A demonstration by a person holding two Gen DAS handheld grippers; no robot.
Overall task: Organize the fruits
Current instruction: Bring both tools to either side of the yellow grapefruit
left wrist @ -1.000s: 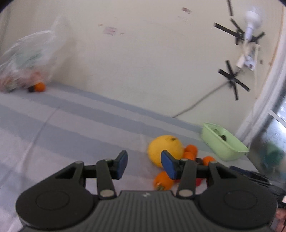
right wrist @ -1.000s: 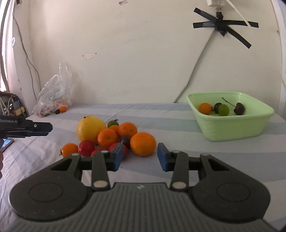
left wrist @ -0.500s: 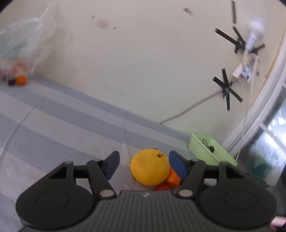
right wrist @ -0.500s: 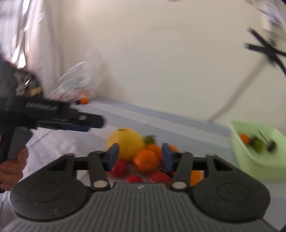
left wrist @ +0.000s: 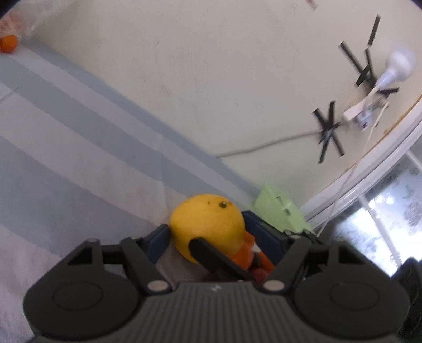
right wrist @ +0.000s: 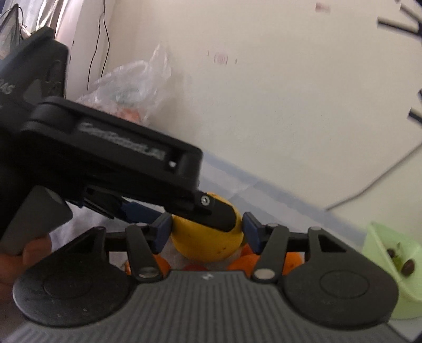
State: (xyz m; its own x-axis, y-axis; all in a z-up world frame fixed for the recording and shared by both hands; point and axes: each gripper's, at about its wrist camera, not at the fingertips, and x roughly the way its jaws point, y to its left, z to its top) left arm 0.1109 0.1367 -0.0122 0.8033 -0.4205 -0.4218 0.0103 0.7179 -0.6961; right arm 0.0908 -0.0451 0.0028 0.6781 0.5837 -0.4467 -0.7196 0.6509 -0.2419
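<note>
Fruits first: from my left wrist camera, the big round yellow citrus fruit (left wrist: 207, 227) sits on the blue-and-white striped cloth (left wrist: 66, 163), right between the blue pads of my left gripper (left wrist: 208, 234). Its jaws have just been opening wider and the fruit is between them; the left pad looks to be at the skin, the right pad stands just off it, so I call it released, not clamped. A dark finger from my other tool crosses low in front of the fruit. Small orange fruits (left wrist: 248, 253) crowd just behind it, partly hidden. Beyond them, the pale green plastic tub (left wrist: 277, 211) shows only its near wall from here; I cannot see inside. Far off at the wall a lone small orange (left wrist: 8, 43) lies by a clear plastic bag (left wrist: 15, 18).

Over to my right wrist camera: my right gripper (right wrist: 207, 232) straddles the same yellow fruit (right wrist: 208, 245) from another side, jaws parted after a slight closing, a sliver of gap at each pad, so nothing is gripped. My left tool's body cuts across the view above the fruit. Oranges (right wrist: 245, 261) and something red lie beneath. The green tub (right wrist: 379, 248) at the right holds a couple of small dark fruits (right wrist: 407, 269); the rest of its inside is out of view.

My read: barely started. A few small pieces are binned, the pile is still on the cloth.
</note>
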